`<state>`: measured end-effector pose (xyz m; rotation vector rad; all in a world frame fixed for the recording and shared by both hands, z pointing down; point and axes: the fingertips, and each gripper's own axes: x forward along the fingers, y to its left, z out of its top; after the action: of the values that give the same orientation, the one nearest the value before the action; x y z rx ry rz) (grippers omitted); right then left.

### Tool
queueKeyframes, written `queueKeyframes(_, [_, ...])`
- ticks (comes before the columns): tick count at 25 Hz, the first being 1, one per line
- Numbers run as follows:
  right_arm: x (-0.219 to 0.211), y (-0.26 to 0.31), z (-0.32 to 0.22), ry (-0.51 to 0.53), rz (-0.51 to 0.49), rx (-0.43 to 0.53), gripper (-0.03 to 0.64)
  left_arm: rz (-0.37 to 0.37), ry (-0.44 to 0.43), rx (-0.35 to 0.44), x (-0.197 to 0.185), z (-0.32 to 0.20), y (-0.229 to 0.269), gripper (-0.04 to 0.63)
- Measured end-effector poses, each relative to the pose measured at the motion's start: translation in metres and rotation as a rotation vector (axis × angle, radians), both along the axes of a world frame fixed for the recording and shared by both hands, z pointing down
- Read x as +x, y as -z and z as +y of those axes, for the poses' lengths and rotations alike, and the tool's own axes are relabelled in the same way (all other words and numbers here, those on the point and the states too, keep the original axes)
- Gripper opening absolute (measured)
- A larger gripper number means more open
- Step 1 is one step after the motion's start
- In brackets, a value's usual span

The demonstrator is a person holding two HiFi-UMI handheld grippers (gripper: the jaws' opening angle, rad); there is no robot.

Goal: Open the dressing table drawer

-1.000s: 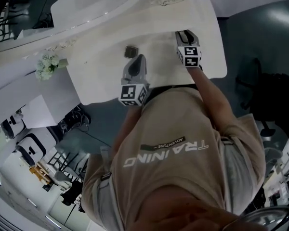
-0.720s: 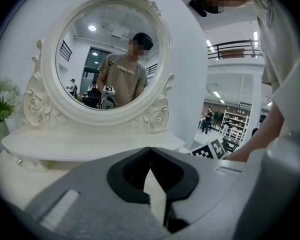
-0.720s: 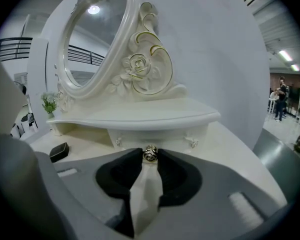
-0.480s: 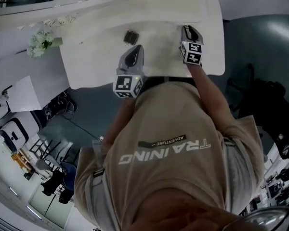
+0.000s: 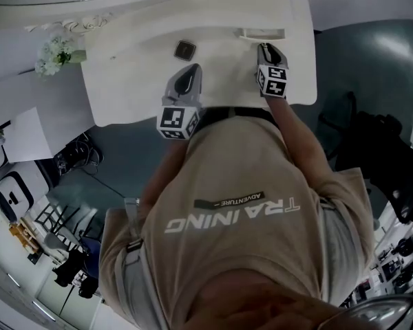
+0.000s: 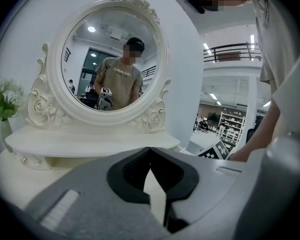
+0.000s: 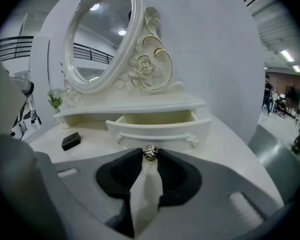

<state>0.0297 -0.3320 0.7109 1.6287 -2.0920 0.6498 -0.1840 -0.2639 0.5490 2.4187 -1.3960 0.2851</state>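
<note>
Your right gripper (image 7: 150, 158) had its fingers (image 7: 132, 166) clamped on the knob (image 7: 150, 153), and the drawer (image 7: 160, 126) had slid partway out over the surface (image 7: 230, 149) since a second earlier. So it looked nearly done. Left gripper (image 6: 150, 153) fingers sat together, empty.

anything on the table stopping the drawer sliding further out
Nothing visible. The drawer is partly out, with its knob pinched in the right gripper. The black box sits on the table off to the drawer's left, outside its path.
</note>
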Motion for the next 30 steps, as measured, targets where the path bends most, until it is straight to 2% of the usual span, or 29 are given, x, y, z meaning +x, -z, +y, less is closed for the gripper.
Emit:
queueKeyframes(5, [0.002, 0.001, 0.006, 0.015, 0.017, -0.001, 0.104, 0.007, -0.015, -0.009, 0.001, 0.002, -0.002, 0.008])
queueKeyframes(8, [-0.002, -0.001, 0.013, 0.026, -0.010, -0.023, 0.121, -0.006, -0.032, -0.007, 0.003, 0.003, -0.001, 0.008])
queueKeyframes(13, [0.018, 0.008, 0.036, 0.039, 0.008, -0.047, 0.121, 0.009, -0.049, 0.005, 0.014, 0.001, 0.003, 0.008])
queueKeyframes(17, [0.026, 0.026, 0.058, 0.064, -0.015, -0.045, 0.120, 0.015, -0.074, 0.021, 0.023, 0.004, 0.010, 0.008])
queueKeyframes(22, [0.012, 0.077, 0.077, 0.205, -0.059, 0.039, 0.006, -0.004, -0.097, 0.063, 0.030, 0.000, 0.020, 0.008])
queueKeyframes(25, [0.000, 0.109, 0.078, 0.286, -0.033, 0.110, 0.005, -0.016, -0.106, 0.096, 0.031, -0.001, 0.032, 0.008])
queueKeyframes(28, [-0.018, 0.141, 0.073, 0.373, 0.000, 0.178, 0.004, -0.089, -0.150, 0.157, 0.036, 0.000, 0.044, 0.008])
queueKeyframes(30, [-0.030, 0.162, 0.067, 0.404, -0.005, 0.202, 0.003, -0.106, -0.175, 0.175, 0.040, -0.001, 0.051, 0.008])
